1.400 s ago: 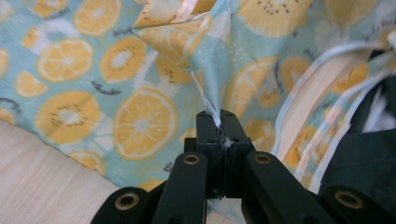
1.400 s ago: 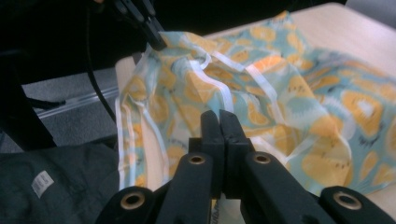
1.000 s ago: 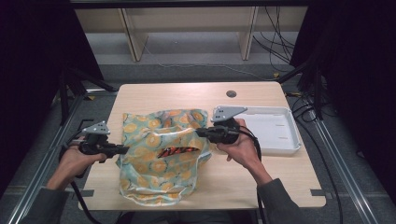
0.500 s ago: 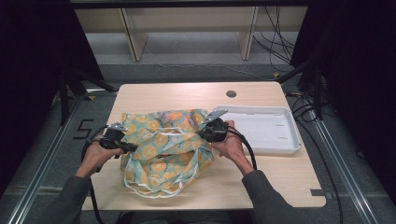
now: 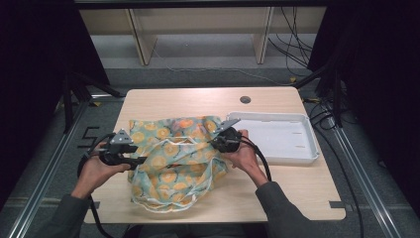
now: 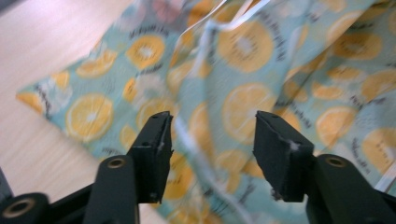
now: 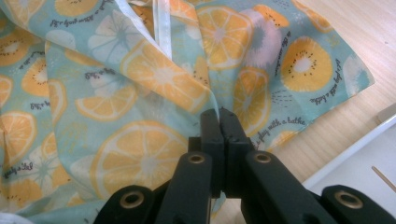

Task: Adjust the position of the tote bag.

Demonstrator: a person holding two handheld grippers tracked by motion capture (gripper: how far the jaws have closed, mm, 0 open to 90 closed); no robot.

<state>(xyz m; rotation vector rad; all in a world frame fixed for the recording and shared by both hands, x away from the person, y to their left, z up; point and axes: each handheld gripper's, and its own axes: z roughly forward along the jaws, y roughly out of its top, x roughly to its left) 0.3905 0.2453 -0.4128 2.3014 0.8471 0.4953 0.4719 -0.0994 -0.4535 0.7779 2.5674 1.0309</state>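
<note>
2 grippers at a citrus-print cloth bag (image 5: 173, 163) on the wooden table (image 5: 297, 188).
The right gripper (image 7: 219, 114) pinches the bag's fabric with jaws pressed together; the left gripper (image 6: 212, 135), jaws just opened, stands apart over the cloth, gripping nothing. A white tray (image 5: 302, 148) lies beside.

On the fruit-print cloth (image 7: 140, 93): "…play with a bathe…"
</note>
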